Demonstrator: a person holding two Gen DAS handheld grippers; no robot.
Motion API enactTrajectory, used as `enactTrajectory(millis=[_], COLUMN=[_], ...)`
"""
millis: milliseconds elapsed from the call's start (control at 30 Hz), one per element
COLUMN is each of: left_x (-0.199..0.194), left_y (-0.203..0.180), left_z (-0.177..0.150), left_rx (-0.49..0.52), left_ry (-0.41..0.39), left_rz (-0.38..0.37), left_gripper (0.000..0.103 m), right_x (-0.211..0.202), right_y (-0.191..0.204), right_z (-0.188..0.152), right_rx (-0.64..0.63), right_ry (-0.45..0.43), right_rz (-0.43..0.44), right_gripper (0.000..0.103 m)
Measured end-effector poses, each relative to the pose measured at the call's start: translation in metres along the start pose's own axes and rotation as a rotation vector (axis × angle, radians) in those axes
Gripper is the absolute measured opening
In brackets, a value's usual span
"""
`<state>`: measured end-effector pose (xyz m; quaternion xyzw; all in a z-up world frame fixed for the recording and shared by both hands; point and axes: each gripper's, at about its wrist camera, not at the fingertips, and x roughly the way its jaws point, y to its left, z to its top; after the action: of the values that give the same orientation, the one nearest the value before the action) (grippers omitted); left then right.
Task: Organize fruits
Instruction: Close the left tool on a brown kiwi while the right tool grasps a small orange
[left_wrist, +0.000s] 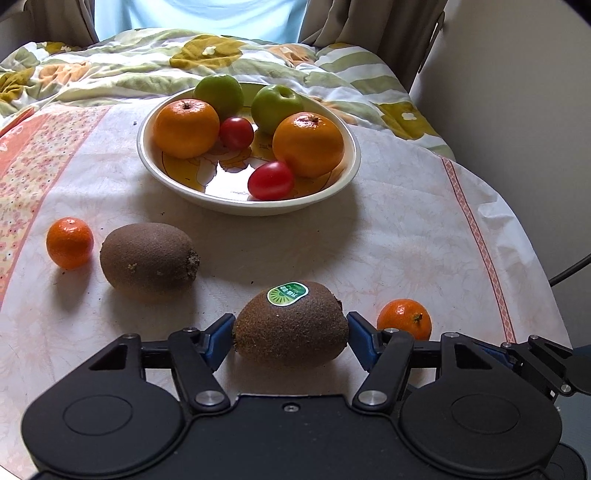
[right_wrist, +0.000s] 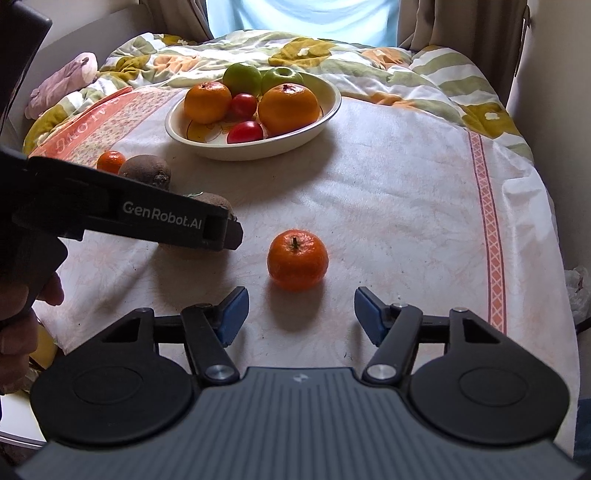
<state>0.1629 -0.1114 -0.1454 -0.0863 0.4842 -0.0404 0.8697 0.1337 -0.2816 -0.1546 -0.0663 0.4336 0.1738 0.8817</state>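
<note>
My left gripper (left_wrist: 290, 326) is shut on a brown kiwi with a green sticker (left_wrist: 291, 325), a blue pad pressing on each end; the kiwi rests on the tablecloth. A second kiwi (left_wrist: 147, 256) and a small mandarin (left_wrist: 69, 242) lie to its left, and another mandarin (left_wrist: 404, 319) to its right. In the right wrist view that mandarin (right_wrist: 297, 264) sits just ahead of my right gripper (right_wrist: 299, 308), which is open, its pads apart from the fruit. A cream bowl (left_wrist: 236, 206) further back holds two oranges, two green apples and two red tomatoes.
The round table wears a pale cloth (left_wrist: 406, 229) with an orange patterned stripe near the right edge. A flowered quilt (left_wrist: 147, 62) lies behind the bowl, curtains beyond. The left gripper's black body (right_wrist: 147, 218) and a hand (right_wrist: 18, 325) fill the left of the right wrist view.
</note>
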Motion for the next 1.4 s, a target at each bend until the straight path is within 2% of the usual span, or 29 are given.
enactTrajectory(millis=[567, 600, 633, 1033, 1400], left_x=[-0.030, -0.032, -0.034, -0.063, -0.110], left_y=[0.010, 0.011, 0.011, 0.015, 0.028], left_z=[-0.013, -0.013, -0.013, -0.006, 0.027], left_rx=[0.044, 0.045, 0.045, 0.042, 0.085], left_ry=[-0.056, -0.059, -0.063, -0.114, -0.202], left_rz=[0.008, 0.009, 0.009, 0.009, 0.010], left_gripper=[0.069, 0.069, 0.069, 0.069, 0.069], right_x=[0.012, 0.014, 0.015, -0.006, -0.051], right_y=[0.001, 0.001, 0.002, 0.005, 0.020], right_z=[0.014, 0.015, 0.015, 0.025, 0.070], right_rx=[0.016, 0.017, 0.017, 0.036, 0.034], right_ry=[-0.037, -0.034, -0.027, -0.045, -0.115], right_rz=[-0.005, -0.006, -0.006, -0.009, -0.012], right_gripper=[0.065, 0.062, 0.054, 0.053, 0.053])
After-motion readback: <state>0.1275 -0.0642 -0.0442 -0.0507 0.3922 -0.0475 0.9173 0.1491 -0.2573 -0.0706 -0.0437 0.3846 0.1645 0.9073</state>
